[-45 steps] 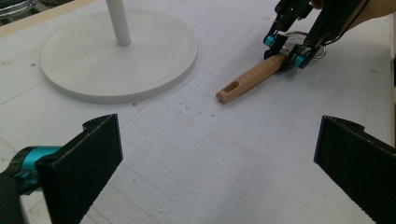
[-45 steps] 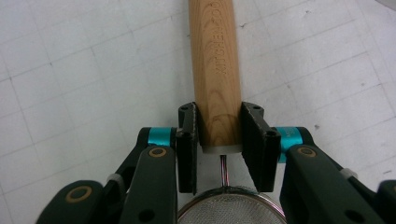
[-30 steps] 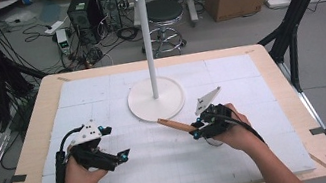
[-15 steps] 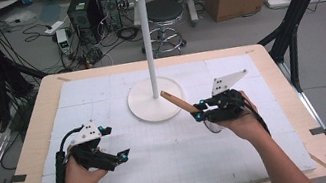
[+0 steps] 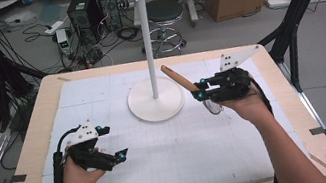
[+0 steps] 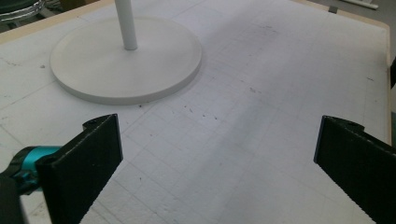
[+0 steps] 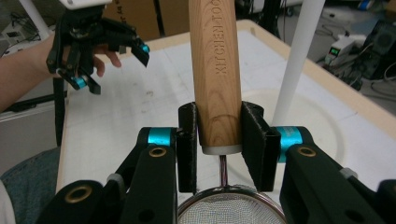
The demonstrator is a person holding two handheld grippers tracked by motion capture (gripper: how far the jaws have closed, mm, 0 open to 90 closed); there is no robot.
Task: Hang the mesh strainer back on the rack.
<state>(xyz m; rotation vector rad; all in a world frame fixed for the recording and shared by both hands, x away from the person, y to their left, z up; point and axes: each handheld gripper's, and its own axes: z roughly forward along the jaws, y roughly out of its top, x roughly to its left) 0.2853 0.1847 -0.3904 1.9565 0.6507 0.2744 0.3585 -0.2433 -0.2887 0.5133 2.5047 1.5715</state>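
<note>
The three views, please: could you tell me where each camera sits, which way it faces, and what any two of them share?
High view: fixed above the person's side, facing forward and down on the table; both forearms, left gripper and right gripper show.
Left gripper view: rides the left gripper, facing the white stand; its jaws stand wide apart.
Right gripper view: rides the right gripper, clamped on the strainer's wooden handle; the left hand shows farther off.
Shared: all three views show the stand.

Stand [image 5: 156, 98] at centre-rear of worktop [image 5: 31, 160]. Left claw [image 5: 116, 156] front-left of stand, over the mat. Right claw [image 5: 197, 91] just right of stand base, strainer [image 7: 219, 70] in it.
</note>
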